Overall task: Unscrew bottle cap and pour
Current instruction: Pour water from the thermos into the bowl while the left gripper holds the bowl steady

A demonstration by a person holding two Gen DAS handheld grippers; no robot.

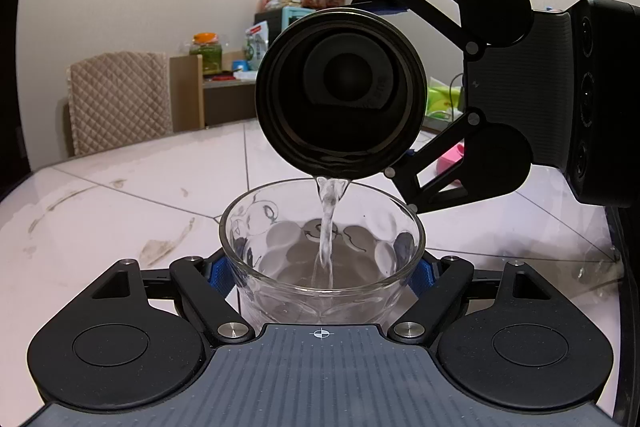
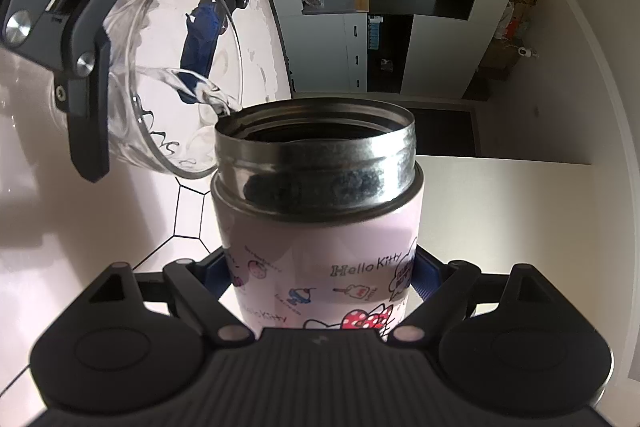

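Now pouring | our right gripper [image 2: 324, 287] fingers pinch the bottle [image 2: 320, 227] body, tipped above the glass [image 1: 322, 247] | left gripper [image 1: 322, 273] fingers clamp that fragile, slippery glass low between them | bottle seems weighty, rigid.

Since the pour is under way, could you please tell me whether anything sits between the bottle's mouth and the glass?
Nothing visible does. The bottle, cap off, tilts above the glass, and the water stream falls unobstructed from its rim into it.
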